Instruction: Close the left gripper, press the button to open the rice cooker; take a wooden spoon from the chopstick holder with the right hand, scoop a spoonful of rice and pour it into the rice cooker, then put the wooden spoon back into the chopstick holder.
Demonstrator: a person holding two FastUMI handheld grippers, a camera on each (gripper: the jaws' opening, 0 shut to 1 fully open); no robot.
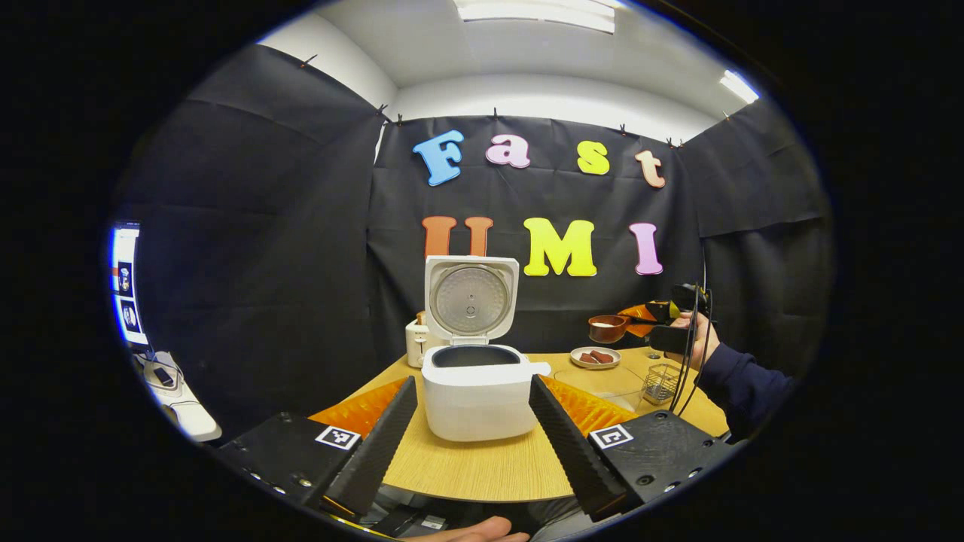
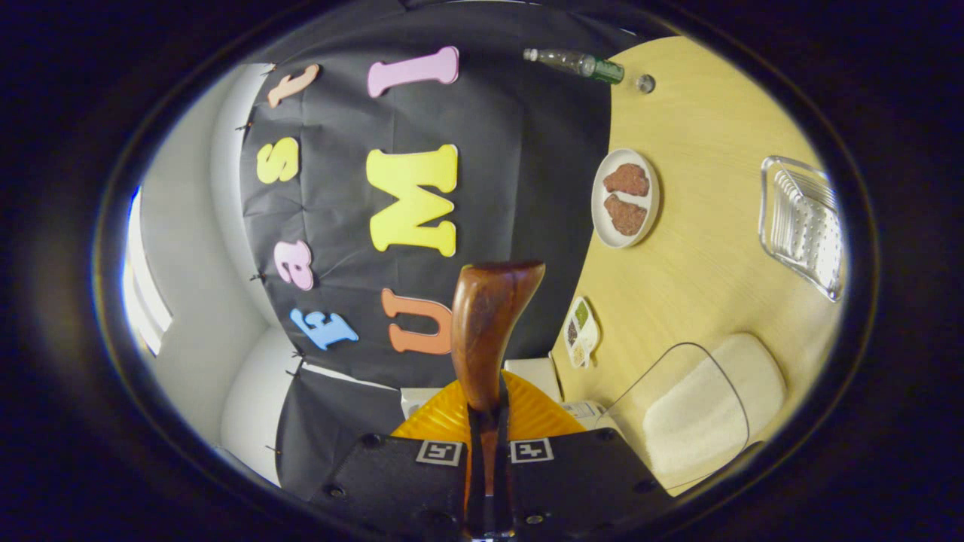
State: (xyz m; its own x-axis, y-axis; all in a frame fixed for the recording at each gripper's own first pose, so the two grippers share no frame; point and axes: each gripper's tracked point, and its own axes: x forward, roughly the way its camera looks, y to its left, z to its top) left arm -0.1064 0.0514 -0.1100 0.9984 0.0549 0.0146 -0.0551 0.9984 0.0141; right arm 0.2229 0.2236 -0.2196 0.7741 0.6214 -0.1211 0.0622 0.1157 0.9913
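Note:
The white rice cooker [image 1: 474, 395] stands on the wooden table [image 1: 482, 467] with its lid [image 1: 471, 297] raised and the dark inner pot showing. My left gripper [image 1: 473, 444] is open, low and in front of the cooker, apart from it. At the right a hand holds my right gripper [image 1: 674, 315] above the table, with the wooden spoon [image 1: 608, 328] pointing toward the cooker. In the right gripper view my right gripper [image 2: 488, 421] is shut on the spoon's handle, and the spoon [image 2: 489, 324] sticks out ahead, seen from its back. I cannot tell what lies in its bowl.
A clear container of rice [image 2: 712, 410] sits near the right gripper. The wire chopstick holder [image 2: 802, 226] [image 1: 661, 382] and a plate of brown pieces [image 2: 625, 197] [image 1: 595, 357] stand farther right. A bottle [image 2: 576, 64] stands at the table's far edge, a small white appliance [image 1: 416, 342] behind the cooker.

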